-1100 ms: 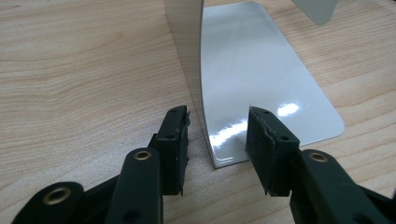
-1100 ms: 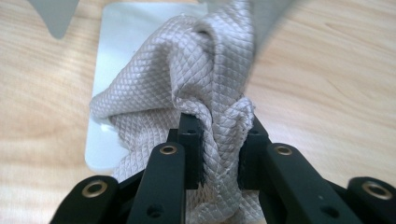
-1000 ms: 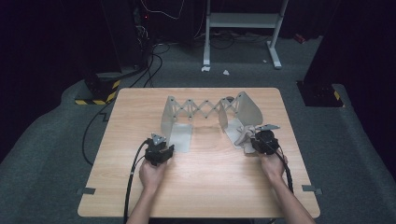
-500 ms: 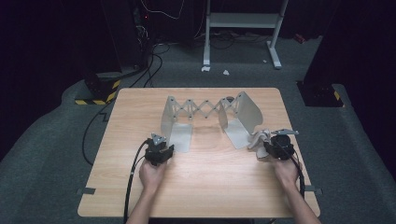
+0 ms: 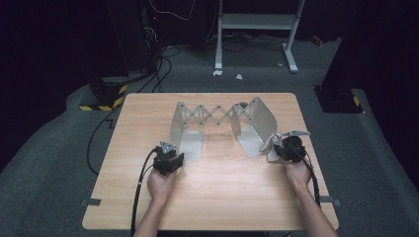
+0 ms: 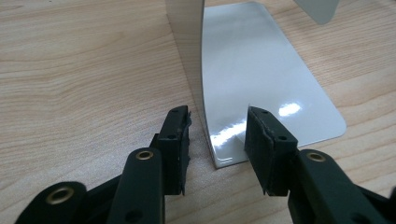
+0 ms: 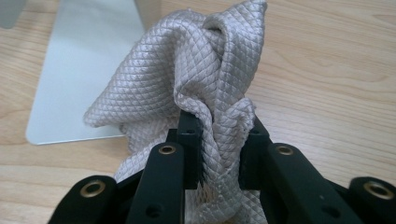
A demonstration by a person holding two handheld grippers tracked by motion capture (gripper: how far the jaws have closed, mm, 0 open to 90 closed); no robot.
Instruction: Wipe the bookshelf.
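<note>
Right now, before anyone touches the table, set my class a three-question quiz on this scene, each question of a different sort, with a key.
1. True or false: the right gripper is shut on the beige quilted cloth.
2. Multiple choice: the left gripper has its jaws A) clamped on the cloth, B) open on either side of the upright plate of the silver metal expandable bookend, C) shut on a cable.
3. Fill in: the bookend's two end plates are joined by a ____ lattice on the light wooden table.

Key: 1 true; 2 B; 3 scissor (criss-cross).
</note>
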